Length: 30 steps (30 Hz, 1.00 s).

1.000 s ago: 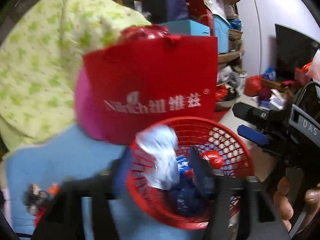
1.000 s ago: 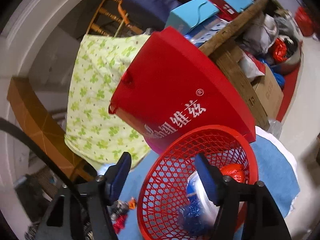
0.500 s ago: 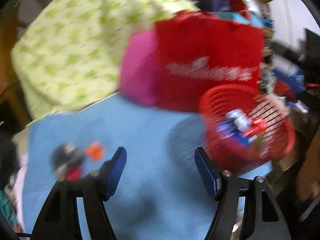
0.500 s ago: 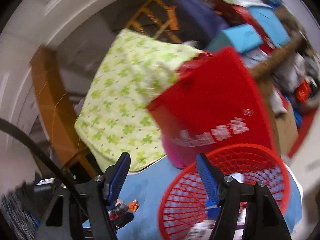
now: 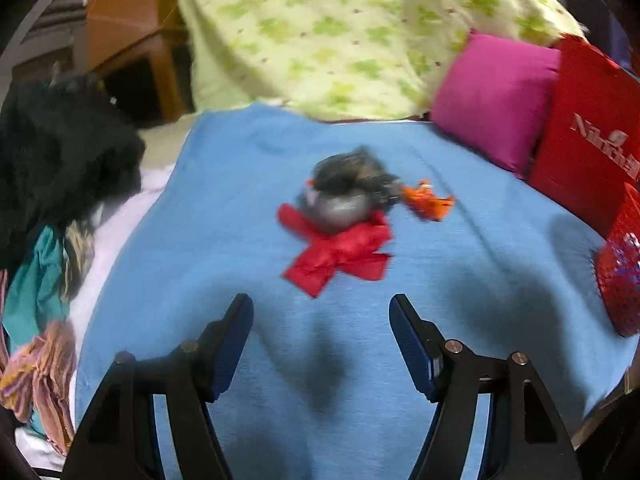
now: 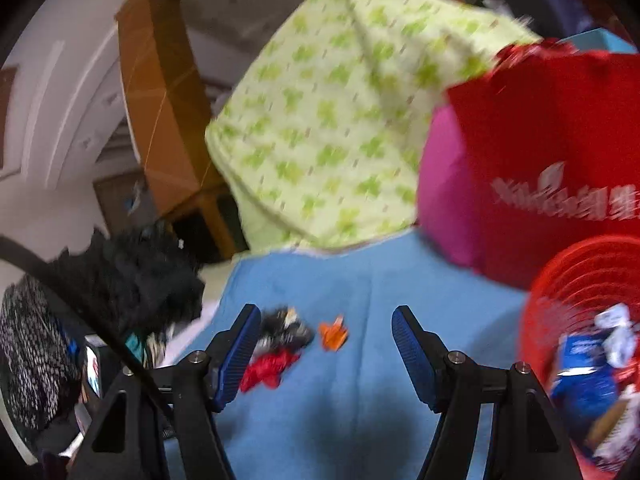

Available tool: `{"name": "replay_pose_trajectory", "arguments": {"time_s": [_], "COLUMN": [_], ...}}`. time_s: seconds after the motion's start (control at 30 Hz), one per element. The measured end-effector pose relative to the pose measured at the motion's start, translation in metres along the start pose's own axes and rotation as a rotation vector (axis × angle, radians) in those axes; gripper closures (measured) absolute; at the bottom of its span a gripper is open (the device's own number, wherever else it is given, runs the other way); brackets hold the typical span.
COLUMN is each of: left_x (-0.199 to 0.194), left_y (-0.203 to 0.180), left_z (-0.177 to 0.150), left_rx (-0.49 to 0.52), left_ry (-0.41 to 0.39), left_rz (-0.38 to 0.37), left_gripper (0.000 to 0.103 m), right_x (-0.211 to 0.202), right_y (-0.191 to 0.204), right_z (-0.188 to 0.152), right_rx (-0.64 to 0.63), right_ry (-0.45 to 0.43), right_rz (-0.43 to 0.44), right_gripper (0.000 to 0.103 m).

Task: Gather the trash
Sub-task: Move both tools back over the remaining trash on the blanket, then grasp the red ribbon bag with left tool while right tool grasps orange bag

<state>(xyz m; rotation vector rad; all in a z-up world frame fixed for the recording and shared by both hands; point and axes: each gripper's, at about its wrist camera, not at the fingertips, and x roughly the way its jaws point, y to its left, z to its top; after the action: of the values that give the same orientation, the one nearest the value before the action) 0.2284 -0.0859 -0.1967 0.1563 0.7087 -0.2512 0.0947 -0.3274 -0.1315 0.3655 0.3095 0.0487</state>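
Note:
On the blue blanket (image 5: 240,240) lies a small heap of trash: a red wrapper (image 5: 340,256), a dark silvery crumpled packet (image 5: 344,192) on top of it, and an orange scrap (image 5: 428,200) to its right. My left gripper (image 5: 320,320) stands open just short of the red wrapper, nothing between its fingers. In the right wrist view the same red wrapper (image 6: 268,368), dark packet (image 6: 284,330) and orange scrap (image 6: 334,332) lie ahead of my open, empty right gripper (image 6: 326,338). The red mesh basket (image 6: 568,280) with trash inside sits at the right.
A pink cushion (image 5: 496,96) and a red bag with white lettering (image 5: 588,136) stand behind the basket (image 5: 624,272). A green-patterned quilt (image 5: 340,28) is piled at the back. Dark and coloured clothes (image 5: 52,152) lie along the blanket's left edge.
Both grippers swung left, away from the red basket and toward the trash heap on the blanket. The left gripper dropped closer to the blanket. The silvery piece seen by the left gripper's fingers over the basket is gone.

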Motion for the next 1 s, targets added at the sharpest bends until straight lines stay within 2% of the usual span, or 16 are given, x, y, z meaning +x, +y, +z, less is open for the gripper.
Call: {"name": "replay_pose_trajectory", "arguments": {"time_s": [0.27,0.47,0.57,0.73,0.87,1.0], "left_x": [0.043,0.075,0.088,0.104,0.116,0.130], "left_y": [0.018,0.021,0.016,0.011,0.009,0.009], "left_z": [0.006,0.017,0.022,0.030,0.035,0.034], "left_rx": [-0.039,-0.056,-0.045,-0.039,-0.039,-0.051], "left_ry": [0.019,0.026,0.038,0.057,0.082,0.139], "left_rz": [-0.104,-0.207,-0.222,-0.242,-0.252,-0.269], "left_gripper": [0.032,0.032,0.032,0.032,0.032,0.032], "right_x": [0.105,0.166,0.191,0.233,0.261,0.289], "right_y": [-0.006,-0.023,-0.026,-0.022,-0.014,-0.009], "right_z": [-0.018,-0.017,-0.017,-0.019,-0.022,-0.028], "right_rx": [0.064,0.108,0.097,0.047,-0.001,-0.035], "right_ry": [0.242,0.334,0.367,0.418,0.455,0.491], "right_rz": [-0.031,-0.042,-0.045,-0.039,-0.047,-0.083], "right_gripper": [0.031,0.032,0.032,0.046,0.049,0.058]}}
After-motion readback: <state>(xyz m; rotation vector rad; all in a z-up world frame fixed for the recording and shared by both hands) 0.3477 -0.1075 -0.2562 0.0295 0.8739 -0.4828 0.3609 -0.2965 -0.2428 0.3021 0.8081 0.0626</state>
